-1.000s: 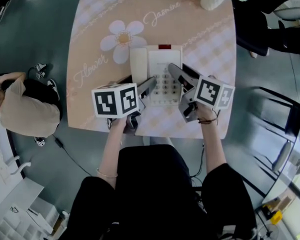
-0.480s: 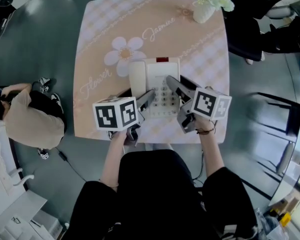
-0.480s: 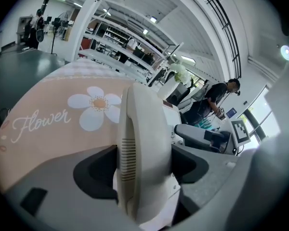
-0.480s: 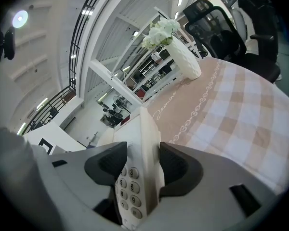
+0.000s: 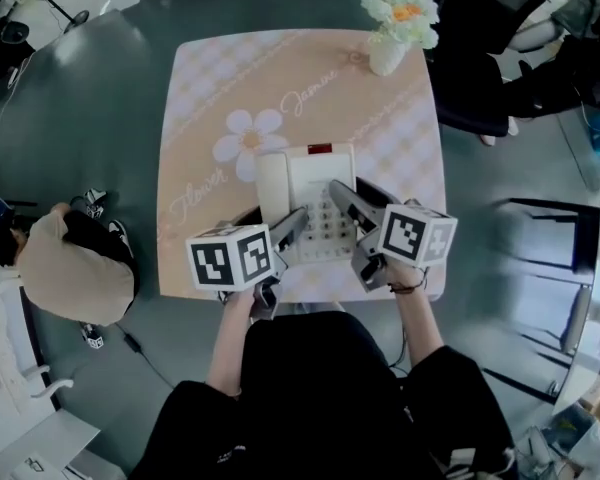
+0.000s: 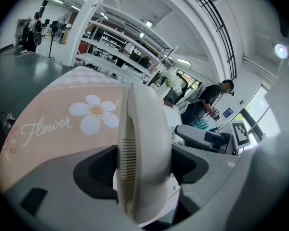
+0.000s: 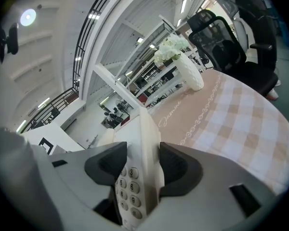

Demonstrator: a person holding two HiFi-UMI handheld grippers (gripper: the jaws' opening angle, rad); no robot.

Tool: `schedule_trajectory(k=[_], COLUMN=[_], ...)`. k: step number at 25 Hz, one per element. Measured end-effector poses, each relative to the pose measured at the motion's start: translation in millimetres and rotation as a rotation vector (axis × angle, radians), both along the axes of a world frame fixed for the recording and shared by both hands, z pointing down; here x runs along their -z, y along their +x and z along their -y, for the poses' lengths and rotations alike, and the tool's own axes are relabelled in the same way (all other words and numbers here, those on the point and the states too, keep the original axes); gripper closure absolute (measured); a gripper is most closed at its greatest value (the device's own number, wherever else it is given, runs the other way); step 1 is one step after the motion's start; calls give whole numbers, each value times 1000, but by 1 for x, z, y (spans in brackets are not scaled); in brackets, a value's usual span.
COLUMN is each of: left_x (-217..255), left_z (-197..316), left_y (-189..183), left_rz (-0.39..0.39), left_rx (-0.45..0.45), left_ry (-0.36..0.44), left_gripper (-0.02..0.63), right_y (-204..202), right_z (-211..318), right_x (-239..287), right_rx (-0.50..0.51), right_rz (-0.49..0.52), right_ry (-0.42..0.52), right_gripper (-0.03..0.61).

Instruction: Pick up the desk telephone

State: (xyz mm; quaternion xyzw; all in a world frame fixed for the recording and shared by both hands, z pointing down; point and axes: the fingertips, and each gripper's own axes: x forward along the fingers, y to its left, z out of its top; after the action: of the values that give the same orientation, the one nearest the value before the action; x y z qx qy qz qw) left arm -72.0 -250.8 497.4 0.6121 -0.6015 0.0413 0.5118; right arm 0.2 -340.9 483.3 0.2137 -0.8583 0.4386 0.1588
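Left hand-held gripper (image 5: 292,223): jaws clamped on the desk telephone (image 5: 315,183) at its left side, across the near end of the handset (image 6: 144,148). Telephone lies straight ahead, mid-desk (image 5: 410,108) toward the near edge, long axis near-to-far. Right hand-held gripper (image 5: 342,190): clamped on the right edge beside the keypad (image 7: 128,186). Both are equally near, so lift level.

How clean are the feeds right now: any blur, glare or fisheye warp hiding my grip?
Head view: desk telephone sharp, chair frame at right smeared. Left gripper view: strong fisheye, dark corners; handset close, slightly soft, plainly between the jaws of the left gripper. Right gripper view: same warp, lamp glare top left; keypad digits legible at the right gripper.
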Motion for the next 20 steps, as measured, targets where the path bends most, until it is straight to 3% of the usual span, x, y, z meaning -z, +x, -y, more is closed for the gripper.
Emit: schedule_trajectory(k=[20], left_x=[55], left_z=[-31], left_y=[4], left_rz=[39], left_rx=[-9], left_ry=[81], left_gripper=[290], right_y=[7], right_z=[-34], right_x=[60], right_rx=[2], right_rz=[50], right_ry=[92], right_gripper=[380])
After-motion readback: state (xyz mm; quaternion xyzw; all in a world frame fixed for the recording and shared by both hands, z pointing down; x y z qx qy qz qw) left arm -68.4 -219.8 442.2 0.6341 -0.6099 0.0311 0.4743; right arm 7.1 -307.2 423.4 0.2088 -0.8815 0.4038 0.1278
